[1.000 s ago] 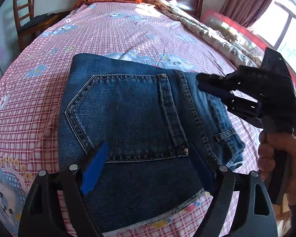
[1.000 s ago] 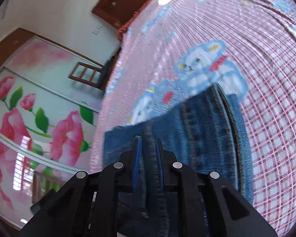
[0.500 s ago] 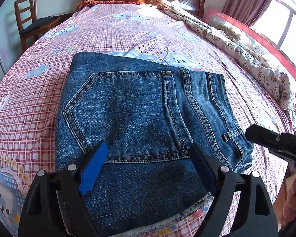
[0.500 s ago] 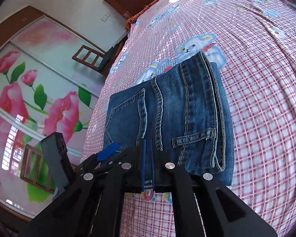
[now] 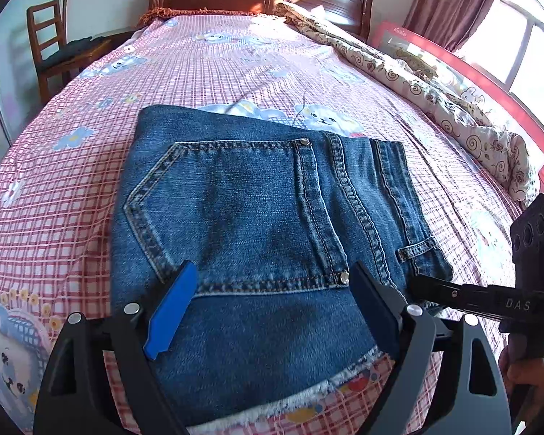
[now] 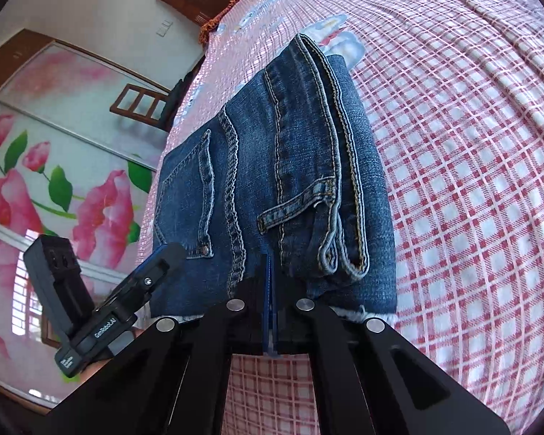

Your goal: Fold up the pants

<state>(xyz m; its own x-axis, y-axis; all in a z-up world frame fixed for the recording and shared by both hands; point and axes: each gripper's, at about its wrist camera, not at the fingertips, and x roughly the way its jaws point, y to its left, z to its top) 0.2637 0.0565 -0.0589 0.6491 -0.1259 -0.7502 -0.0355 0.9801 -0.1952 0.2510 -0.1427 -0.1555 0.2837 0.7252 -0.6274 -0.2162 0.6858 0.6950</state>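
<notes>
Fingers of the left gripper (image 5: 272, 308) stood wide over the folded jeans (image 5: 264, 224) on the bed (image 5: 235, 58); the right gripper (image 6: 270, 290) was pinched closed, empty — best to smooth lightly, not drag the layers.

Near hem of jeans (image 5: 257, 239) hidden behind left gripper (image 5: 272, 311). Right gripper (image 5: 489, 301) cut off at frame edge, fingers unseen there. Chair (image 6: 141, 105) blurred. Bed (image 6: 471, 145) cropped on all sides.

Black frames, silver screws, blue fingers (image 5: 170, 308); bare-skinned hand (image 5: 532, 373).
</notes>
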